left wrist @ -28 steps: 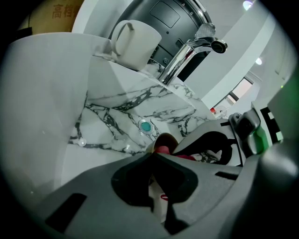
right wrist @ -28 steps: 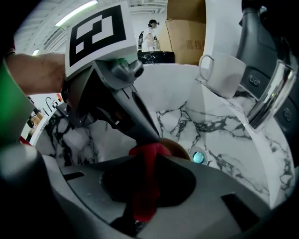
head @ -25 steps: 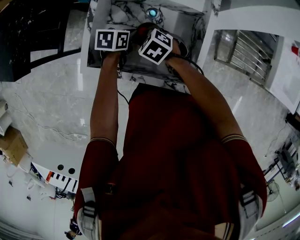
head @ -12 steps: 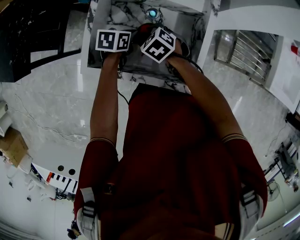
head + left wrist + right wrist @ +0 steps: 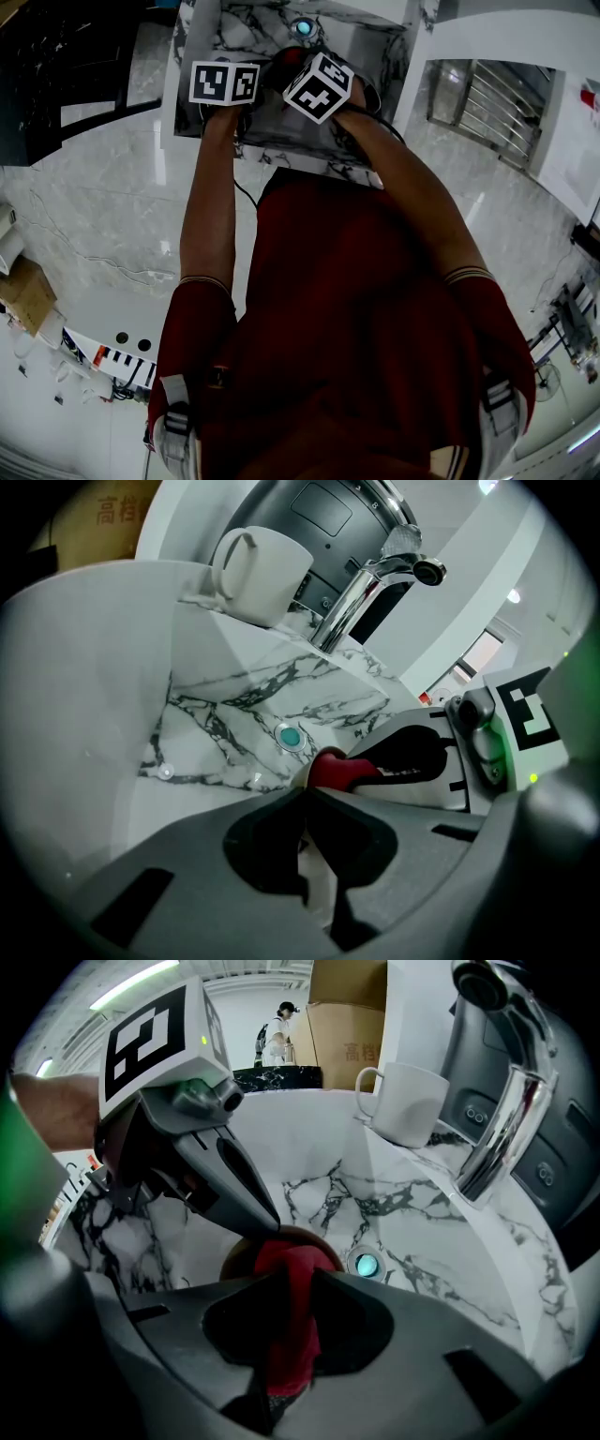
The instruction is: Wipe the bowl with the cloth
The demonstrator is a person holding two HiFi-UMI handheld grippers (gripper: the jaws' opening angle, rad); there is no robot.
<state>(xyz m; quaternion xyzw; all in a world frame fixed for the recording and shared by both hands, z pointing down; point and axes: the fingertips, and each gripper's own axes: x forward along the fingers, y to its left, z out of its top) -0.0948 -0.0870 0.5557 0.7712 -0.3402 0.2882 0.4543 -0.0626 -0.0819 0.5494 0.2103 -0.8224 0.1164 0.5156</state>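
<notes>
Over a marble sink [image 5: 441, 1232], my right gripper [image 5: 291, 1279] is shut on a red cloth [image 5: 292, 1258] that hangs down between its jaws. The cloth's upper end lies in a small brown bowl [image 5: 238, 1254] just ahead of the jaws. My left gripper [image 5: 307, 794] is shut, with a pale edge pinched between its jaws; in the right gripper view its jaw tip meets the bowl's rim. The cloth [image 5: 328, 766] shows just beyond the left jaws. In the head view both marker cubes [image 5: 225, 82] stand close together over the sink.
A teal drain [image 5: 364, 1265] lies in the sink floor behind the bowl. A chrome faucet [image 5: 497, 1138] arches over the sink, with a white mug [image 5: 408, 1101] on the ledge beside it. Sink walls close in on all sides.
The right gripper's marker cube has shifted slightly up and to the right over the bowl. The left gripper has stayed almost still.
</notes>
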